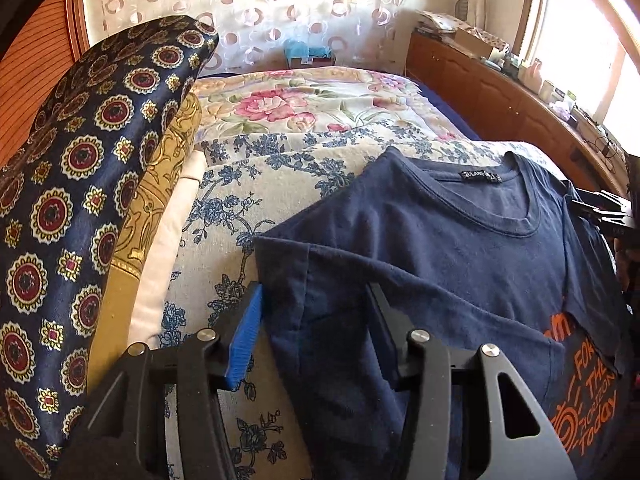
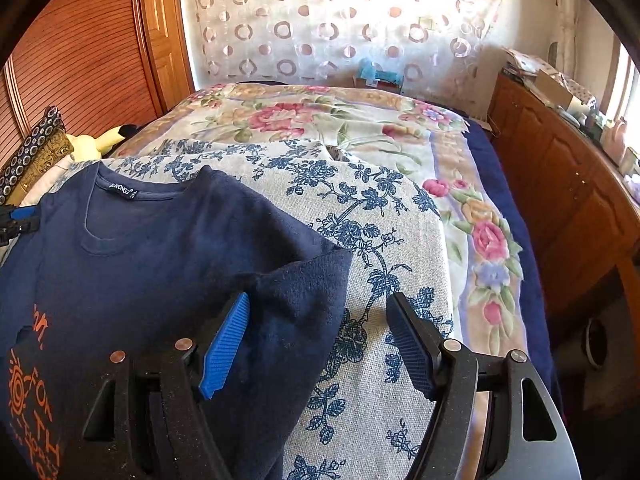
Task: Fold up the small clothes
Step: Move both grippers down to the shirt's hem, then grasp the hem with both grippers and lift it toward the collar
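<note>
At about nine o'clock from my left gripper (image 1: pixel 316 312) a patterned navy cushion (image 1: pixel 80 184) leans beside the bed (image 1: pixel 320 96). The navy T-shirt (image 1: pixel 440 232) lies face up on the blue-flowered cloth (image 1: pixel 224 208), collar toward twelve o'clock, orange print toward five. My left fingers (image 1: pixel 244 336) stand partly apart and straddle the left sleeve, which is folded in; the far finger is sunk into the fabric, and I cannot tell whether the pads press it yet.

Farther right, my right gripper (image 2: pixel 320 340) hangs wide open. Its left finger rests against the right sleeve at ten o'clock, while the other stands over bare cloth, so it holds nothing.

The risks, as I judge them: my left fingers may pinch the flowered cloth along with the sleeve and drag it. My right fingers may close on a single layer only, so the fold goes crooked and the sleeve slips out.
</note>
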Demonstrator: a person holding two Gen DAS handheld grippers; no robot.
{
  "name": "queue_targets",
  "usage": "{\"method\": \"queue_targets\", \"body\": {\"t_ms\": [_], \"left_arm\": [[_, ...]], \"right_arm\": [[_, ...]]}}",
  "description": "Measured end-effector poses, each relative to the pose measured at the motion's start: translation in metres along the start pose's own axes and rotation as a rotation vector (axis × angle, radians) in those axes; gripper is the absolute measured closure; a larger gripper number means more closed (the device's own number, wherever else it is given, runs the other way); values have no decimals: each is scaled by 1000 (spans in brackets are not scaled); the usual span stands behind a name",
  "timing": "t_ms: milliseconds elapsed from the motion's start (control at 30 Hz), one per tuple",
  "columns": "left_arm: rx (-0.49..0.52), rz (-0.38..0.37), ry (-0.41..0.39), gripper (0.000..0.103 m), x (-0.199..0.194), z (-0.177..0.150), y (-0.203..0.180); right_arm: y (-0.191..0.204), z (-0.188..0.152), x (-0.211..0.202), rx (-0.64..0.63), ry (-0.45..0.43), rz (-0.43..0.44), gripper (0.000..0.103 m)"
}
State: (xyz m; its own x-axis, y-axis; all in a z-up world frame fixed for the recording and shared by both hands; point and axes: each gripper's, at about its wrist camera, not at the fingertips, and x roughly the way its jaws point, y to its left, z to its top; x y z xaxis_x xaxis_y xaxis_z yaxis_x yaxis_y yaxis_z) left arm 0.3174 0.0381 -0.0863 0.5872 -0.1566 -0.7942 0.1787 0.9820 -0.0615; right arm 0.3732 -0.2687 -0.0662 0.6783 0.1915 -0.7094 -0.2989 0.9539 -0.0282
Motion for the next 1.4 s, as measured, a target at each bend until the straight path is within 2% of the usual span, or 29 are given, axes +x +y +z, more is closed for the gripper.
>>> {"method": "queue_targets", "body": {"t_ms": [67, 133, 167, 233, 367, 500, 633, 867, 900, 933, 967, 1033, 1200, 1300, 1400], "left_arm": [[3, -7, -9, 61, -2, -1, 0], [-9, -29, -17, 76, -2, -1, 0], [-12, -30, -18, 77, -2, -1, 1], [-10, -5, -18, 90, -3, -1, 2], [-11, -12, -19, 94, -4, 0, 3], [-30, -40, -25, 95, -7, 2, 6], [-30, -36, -38, 95, -13, 3, 5], [4, -79, -111, 96, -44, 3, -12], [11, -87, -116, 96, -48, 4, -16], [21, -97, -124, 96, -53, 3, -20], [27, -102, -130, 96, -57, 2, -23], [42, -113, -148, 97, -69, 0, -29], [44, -128, -188, 97, -100, -13, -32], [40, -146, -218, 97, -126, -32, -30], [44, -151, -237, 97, -151, -56, -28]], "right_arm": [[0, 0, 0, 0, 0, 0, 30], [0, 0, 0, 0, 0, 0, 30], [1, 0, 0, 0, 1, 0, 30], [0, 0, 0, 0, 1, 0, 30], [0, 1, 0, 0, 1, 0, 30], [2, 0, 0, -1, 1, -1, 30], [2, 0, 0, -1, 1, -1, 30], [4, 0, 0, -3, 2, -2, 32], [-4, 2, 0, -4, -2, 12, 36], [-7, 4, 0, -11, -9, 32, 51], [-2, 3, -1, -24, -15, 53, 74], [7, 0, -5, -43, -11, 78, 92], [26, -9, -30, -95, -57, 85, 94], [24, -17, -61, -92, -118, 96, 94], [22, -41, -97, -76, -173, 123, 94]]}}
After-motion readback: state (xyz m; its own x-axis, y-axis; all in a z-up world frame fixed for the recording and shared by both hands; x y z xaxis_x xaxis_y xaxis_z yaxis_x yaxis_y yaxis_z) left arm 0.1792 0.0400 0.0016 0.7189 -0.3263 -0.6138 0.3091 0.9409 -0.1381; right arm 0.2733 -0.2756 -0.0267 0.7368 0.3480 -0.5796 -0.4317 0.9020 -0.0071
